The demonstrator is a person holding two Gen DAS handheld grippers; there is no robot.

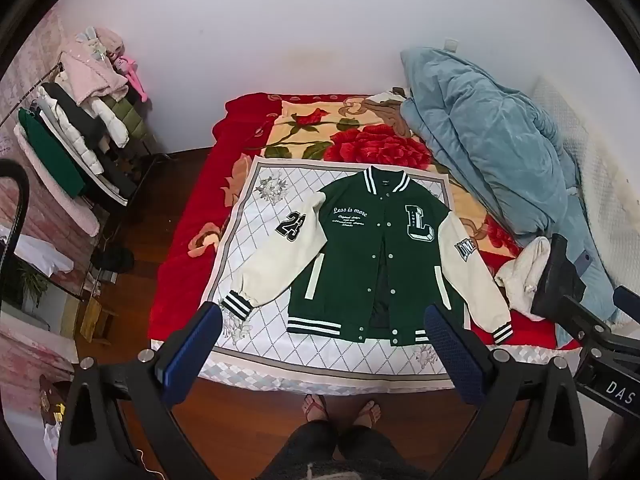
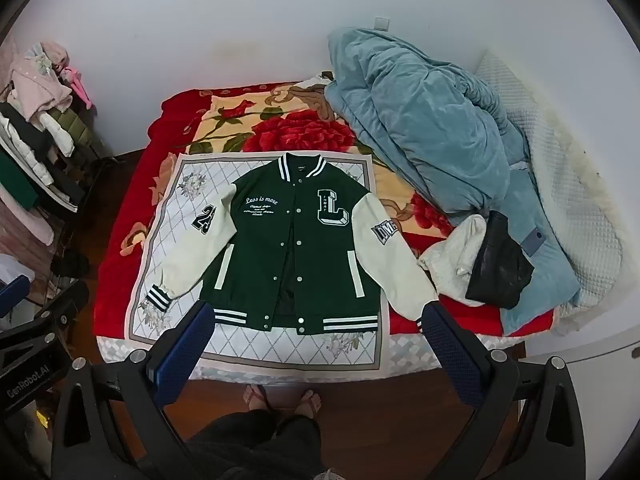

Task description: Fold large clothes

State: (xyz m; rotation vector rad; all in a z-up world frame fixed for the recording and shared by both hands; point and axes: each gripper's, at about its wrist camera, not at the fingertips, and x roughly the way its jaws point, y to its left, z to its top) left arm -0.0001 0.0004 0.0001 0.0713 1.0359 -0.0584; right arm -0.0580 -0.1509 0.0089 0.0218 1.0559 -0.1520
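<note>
The jacket [image 1: 376, 264] lies flat, front up, on a white patterned cloth [image 1: 256, 240] at the near end of the bed [image 1: 188, 264], sleeves spread out and down to either side. Both grippers hover above the near edge. The left gripper [image 1: 324, 344] is wide open and holds nothing; the right gripper [image 2: 316, 340] likewise. A good first fold probably starts at the left sleeve [image 1: 280, 268]: pinch the striped cuff [image 1: 236, 304], carry it across the green front, and then do the same with the right sleeve [image 2: 396, 264].
</note>
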